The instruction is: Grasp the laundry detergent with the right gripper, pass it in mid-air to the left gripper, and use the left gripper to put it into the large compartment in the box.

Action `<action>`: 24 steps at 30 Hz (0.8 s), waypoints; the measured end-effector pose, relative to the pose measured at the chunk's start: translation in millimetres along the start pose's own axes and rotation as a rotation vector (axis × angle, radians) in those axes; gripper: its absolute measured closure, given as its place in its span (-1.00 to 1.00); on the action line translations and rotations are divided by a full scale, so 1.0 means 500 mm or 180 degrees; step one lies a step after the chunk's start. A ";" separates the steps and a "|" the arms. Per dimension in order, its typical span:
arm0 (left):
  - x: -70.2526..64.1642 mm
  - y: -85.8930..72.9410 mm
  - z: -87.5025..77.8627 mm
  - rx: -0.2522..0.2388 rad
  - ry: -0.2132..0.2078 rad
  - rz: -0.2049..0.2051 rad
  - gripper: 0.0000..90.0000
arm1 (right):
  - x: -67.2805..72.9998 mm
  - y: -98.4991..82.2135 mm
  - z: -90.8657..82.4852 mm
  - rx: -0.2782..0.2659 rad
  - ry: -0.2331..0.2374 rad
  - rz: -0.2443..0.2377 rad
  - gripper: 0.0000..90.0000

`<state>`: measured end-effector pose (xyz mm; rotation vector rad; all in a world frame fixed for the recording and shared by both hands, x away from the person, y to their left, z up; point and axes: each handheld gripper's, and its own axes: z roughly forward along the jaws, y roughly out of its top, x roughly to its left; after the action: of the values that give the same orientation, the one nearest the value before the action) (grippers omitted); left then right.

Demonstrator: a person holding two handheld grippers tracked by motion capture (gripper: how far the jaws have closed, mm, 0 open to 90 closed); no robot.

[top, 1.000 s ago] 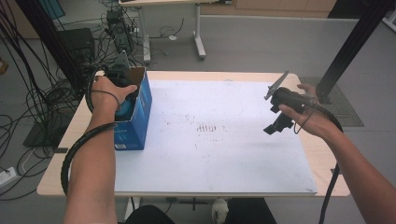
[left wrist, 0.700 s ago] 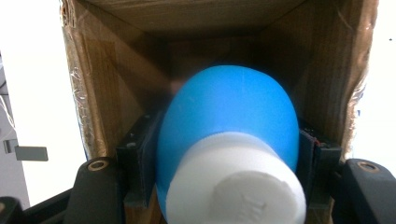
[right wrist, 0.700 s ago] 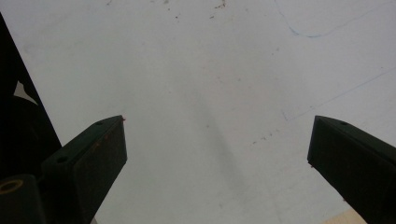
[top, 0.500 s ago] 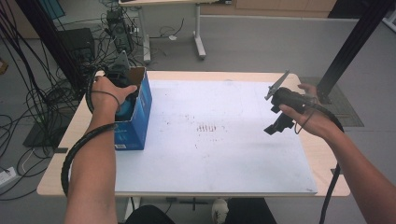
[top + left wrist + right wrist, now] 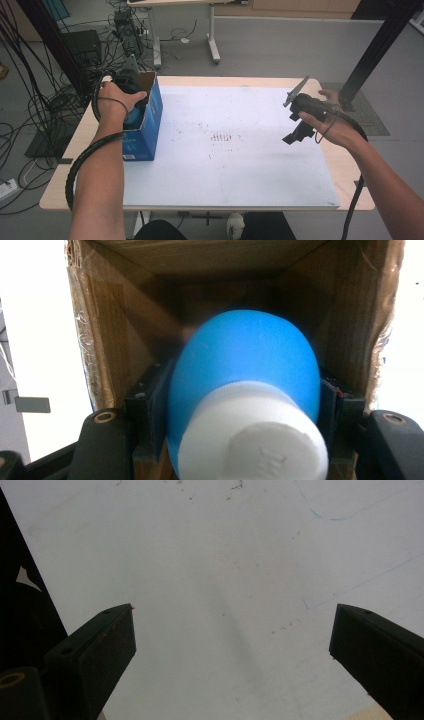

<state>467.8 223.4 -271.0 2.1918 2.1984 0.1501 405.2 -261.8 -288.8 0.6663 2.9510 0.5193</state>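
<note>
nothing has shifted since the earlier frames: both hands sit where they were, left at the box, right out over the mat. left gripper (image 5: 235, 440) has its jaws pressed against the two sides of a blue bottle (image 5: 245, 365), with the bottle's white cap (image 5: 252, 440) pointing back at the camera in the lower middle of the left gripper view; the bottle's round blue body reaches down into an open cardboard box (image 5: 350, 315), whose brown inner walls stand around it on every side. in the high view that left gripper (image 5: 131, 87) is at the left of the frame, the left hand (image 5: 117, 100) wrapped over it at the box's open top, and the box (image 5: 150, 125) shows a blue outer face, standing on the left edge of a white mat (image 5: 240, 165) that covers most of the wooden table (image 5: 350, 170). right gripper (image 5: 232, 630) is spread wide with nothing between the jaws, just the scuffed white mat beneath. in the high view it (image 5: 295, 135) hangs above the mat at the right of the frame, held by the right hand (image 5: 327, 125), well apart from the box.
</note>
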 end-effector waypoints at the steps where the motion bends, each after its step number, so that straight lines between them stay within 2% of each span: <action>1: 0.000 0.000 0.000 -0.0003 0.0000 -0.0001 -0.20 | 0.000 0.000 0.000 -0.0001 0.0002 0.0003 -0.90; 24: 0.000 -0.002 0.000 -0.0011 -0.0001 -0.0005 -0.21 | 0.004 0.003 0.002 -0.0010 0.0004 -0.0006 -0.90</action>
<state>467.0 223.4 -270.9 2.1882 2.1980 0.1533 403.9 -259.4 -289.2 0.6629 2.9512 0.5241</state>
